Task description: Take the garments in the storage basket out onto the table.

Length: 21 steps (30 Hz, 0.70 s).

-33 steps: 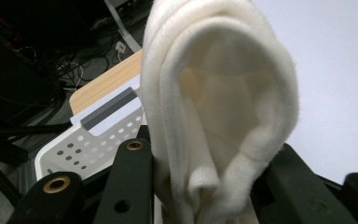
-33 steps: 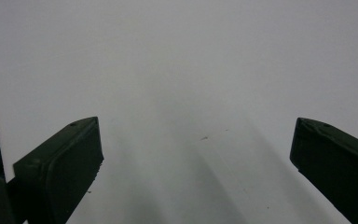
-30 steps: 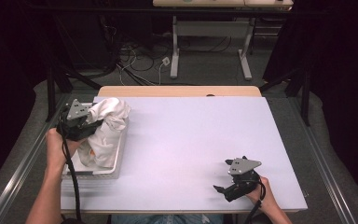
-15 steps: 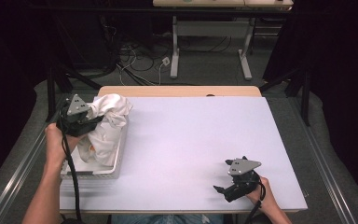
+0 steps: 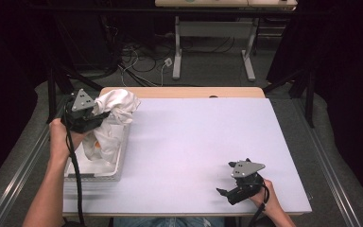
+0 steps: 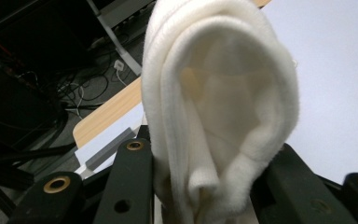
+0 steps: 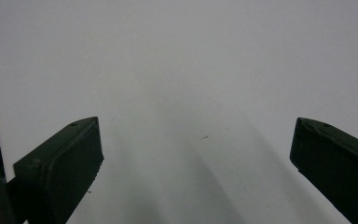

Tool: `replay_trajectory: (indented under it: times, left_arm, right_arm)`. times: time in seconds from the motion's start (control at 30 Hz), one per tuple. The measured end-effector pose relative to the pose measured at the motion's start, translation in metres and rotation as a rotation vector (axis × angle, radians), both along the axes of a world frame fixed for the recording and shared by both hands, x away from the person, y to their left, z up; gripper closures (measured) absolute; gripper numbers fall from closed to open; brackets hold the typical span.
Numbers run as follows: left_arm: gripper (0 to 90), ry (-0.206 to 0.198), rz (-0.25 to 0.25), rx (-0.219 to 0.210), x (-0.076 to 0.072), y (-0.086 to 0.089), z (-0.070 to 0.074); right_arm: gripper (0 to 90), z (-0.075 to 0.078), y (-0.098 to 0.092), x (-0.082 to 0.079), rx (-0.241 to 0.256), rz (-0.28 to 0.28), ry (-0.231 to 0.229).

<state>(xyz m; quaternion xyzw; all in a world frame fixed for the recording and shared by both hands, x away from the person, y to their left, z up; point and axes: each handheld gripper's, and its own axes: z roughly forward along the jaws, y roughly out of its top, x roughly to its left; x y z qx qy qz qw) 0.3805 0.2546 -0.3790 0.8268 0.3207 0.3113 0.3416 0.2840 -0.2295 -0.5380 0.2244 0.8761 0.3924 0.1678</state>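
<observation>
No text, label, brand, number or sign can be read on anything here

A white terry towel (image 5: 116, 111) is seen at the upper left of the high view, bunched and lifted above a white tray (image 5: 121, 158) into which its lower folds hang. In the left gripper view, a thick looped fold of it (image 6: 223, 107) is pinched between the jaws, at frame centre.

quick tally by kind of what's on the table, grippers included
grippers: 2, the left gripper shut on a cloth, the right gripper open near the front edge
white cloths: 1 bundle, how many pieces I cannot tell
trays: 1, white, at the left side
total: 4
</observation>
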Motion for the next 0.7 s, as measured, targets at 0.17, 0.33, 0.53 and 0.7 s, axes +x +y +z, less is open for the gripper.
replay_trajectory:
  times: [0.17,0.33,0.53,0.7]
  left_arm:
    - [68.9,-0.003,-0.023,0.005,0.001,-0.008,0.005]
    - [68.9,-0.008,-0.042,0.013,0.001,-0.015,0.011]
    - [68.8,-0.009,-0.067,0.022,0.003,-0.025,0.016]
    - [68.9,-0.014,-0.089,0.024,0.003,-0.034,0.021]
  right_arm:
    - [2.0,-0.001,0.000,0.001,0.007,-0.002,-0.006]
    - [2.0,0.000,0.000,0.000,0.000,0.004,-0.005]
    - [2.0,0.000,0.000,0.000,0.001,-0.001,0.001]
    - [1.9,-0.001,0.002,0.000,0.004,0.003,0.000]
